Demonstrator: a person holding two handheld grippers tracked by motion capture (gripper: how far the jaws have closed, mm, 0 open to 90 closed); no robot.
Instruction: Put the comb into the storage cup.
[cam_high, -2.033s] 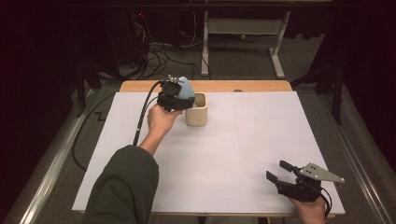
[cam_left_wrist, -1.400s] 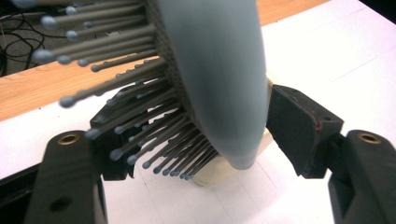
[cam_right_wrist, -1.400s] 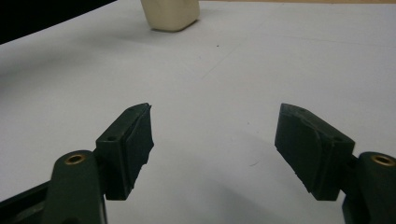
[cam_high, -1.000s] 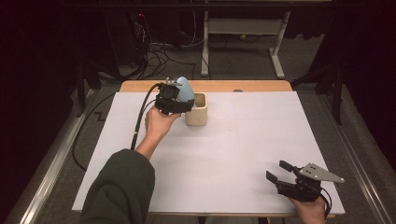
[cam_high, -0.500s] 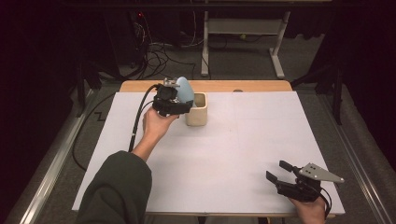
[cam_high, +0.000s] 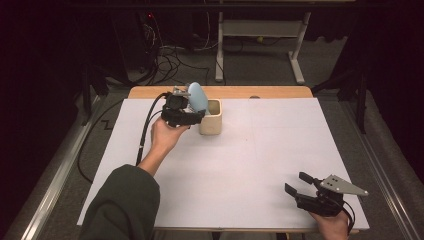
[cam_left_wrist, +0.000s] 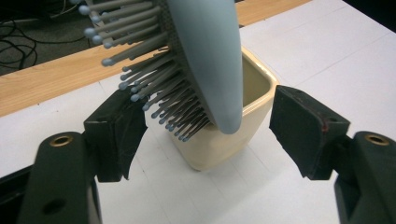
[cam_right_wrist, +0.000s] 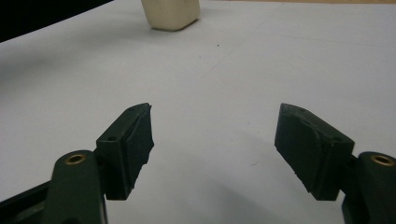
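Jaws of the left gripper (cam_left_wrist: 205, 135) stand apart on either side of the blue hairbrush (cam_left_wrist: 205, 56), their pads clear of it, having just been opening. The brush stands handle-down in the cream cup (cam_high: 210, 117) near the table's (cam_high: 280, 150) far edge, head leaning out over the rim. Pulling back carelessly could snag the bristles (cam_left_wrist: 154, 79) and tip brush and cup over. Right gripper (cam_high: 304, 184) rests spread and empty near the front edge.

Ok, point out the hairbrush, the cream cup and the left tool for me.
hairbrush (cam_left_wrist: 210, 56), left gripper view, on its smooth blue back.
cream cup (cam_high: 212, 121), high view, on its front wall.
left tool (cam_left_wrist: 205, 128), left gripper view, midway between its two black pads.
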